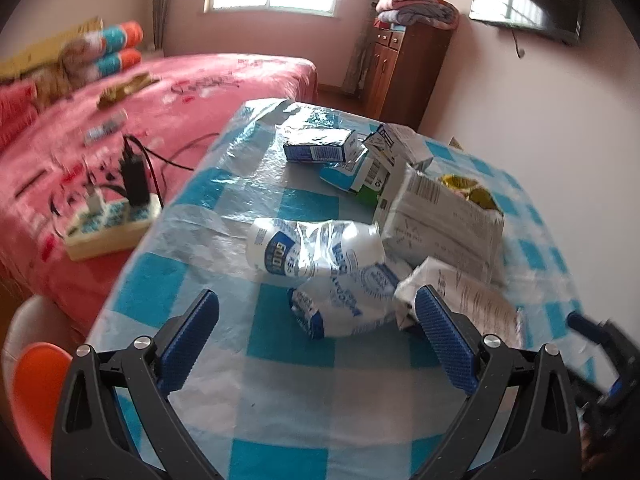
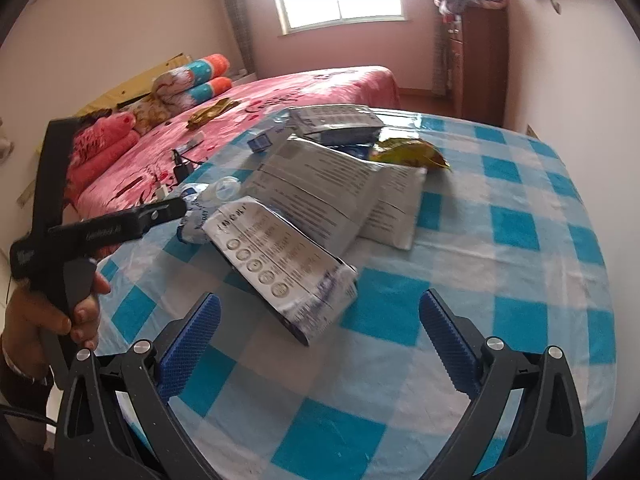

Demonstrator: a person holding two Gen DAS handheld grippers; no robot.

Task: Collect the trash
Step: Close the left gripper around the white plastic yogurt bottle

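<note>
Both grippers hover over the checked table (image 1: 280, 420) with nothing between their fingers. The left gripper (image 1: 316, 328) stands wide apart just before a crushed plastic bottle (image 1: 316, 248) and a crumpled wrapper (image 1: 348, 304). The right gripper (image 2: 320, 328) gapes wide before a silver pouch (image 2: 288, 264), with more packets (image 2: 320, 196) piled behind.

A pink bed (image 1: 200, 92) holds a power strip (image 1: 108, 220); a wooden cabinet (image 1: 404, 68) stands beyond.
</note>
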